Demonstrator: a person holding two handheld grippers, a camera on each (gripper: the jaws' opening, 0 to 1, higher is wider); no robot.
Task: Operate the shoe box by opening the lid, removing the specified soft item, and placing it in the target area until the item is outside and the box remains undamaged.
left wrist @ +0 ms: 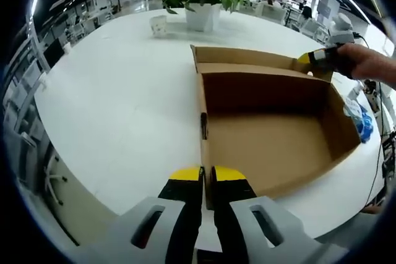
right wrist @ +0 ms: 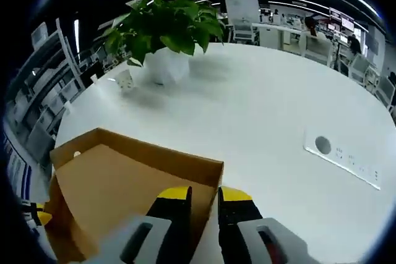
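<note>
Shoe box (left wrist: 272,131): brown corrugated cardboard, rectangular, sitting open on the white table (left wrist: 117,109). Its interior is showing bare cardboard floor and walls. The lid (left wrist: 247,60) is standing raised along the far edge, hinged to the body. In the right gripper view the box (right wrist: 117,183) is lying at lower left.

Matt brown cardboard shoe box (left wrist: 272,122) on smooth, slightly glossy white table (left wrist: 124,109).

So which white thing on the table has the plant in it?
The big white pot, past the box. The small white cup beside it has no leaves.
</note>
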